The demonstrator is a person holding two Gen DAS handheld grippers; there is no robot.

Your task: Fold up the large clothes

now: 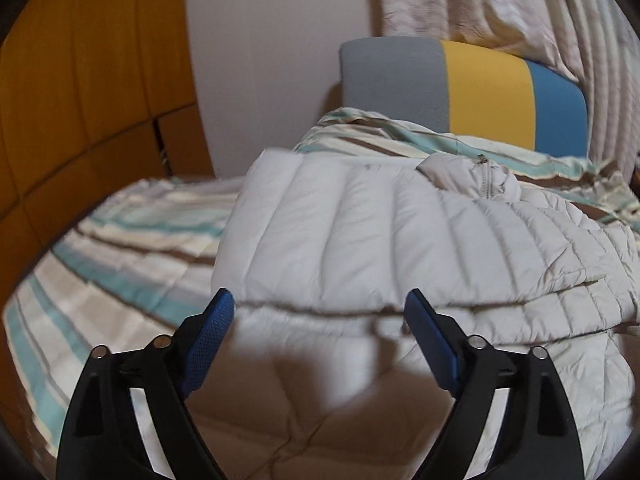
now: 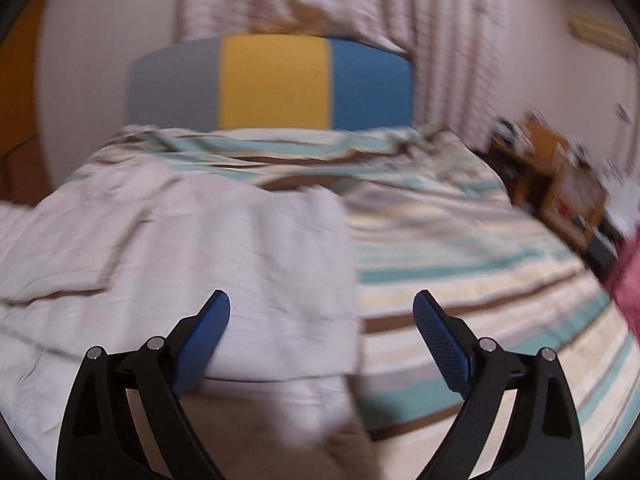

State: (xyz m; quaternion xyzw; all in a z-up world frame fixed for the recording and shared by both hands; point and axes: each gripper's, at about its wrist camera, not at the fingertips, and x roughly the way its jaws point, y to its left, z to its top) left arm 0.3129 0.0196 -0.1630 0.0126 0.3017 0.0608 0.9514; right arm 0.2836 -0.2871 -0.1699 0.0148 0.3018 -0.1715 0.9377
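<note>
White quilted jacket; teal-brown-cream striped bedspread; grey-yellow-blue headboard.

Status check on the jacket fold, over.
Left tool open, right tool open, both empty. White puffer jacket partly folded on striped bedspread. Nothing in the way.

jacket: quilted, slight sheen | bedspread: matt striped cloth | wardrobe: smooth wood

Left gripper jaws spread, nothing between them, folded white puffer jacket bulks just ahead. Striped bedspread left of it lies flat, passable. Right gripper jaws spread; bedspread to the right open. Headboard blocks far end.
</note>
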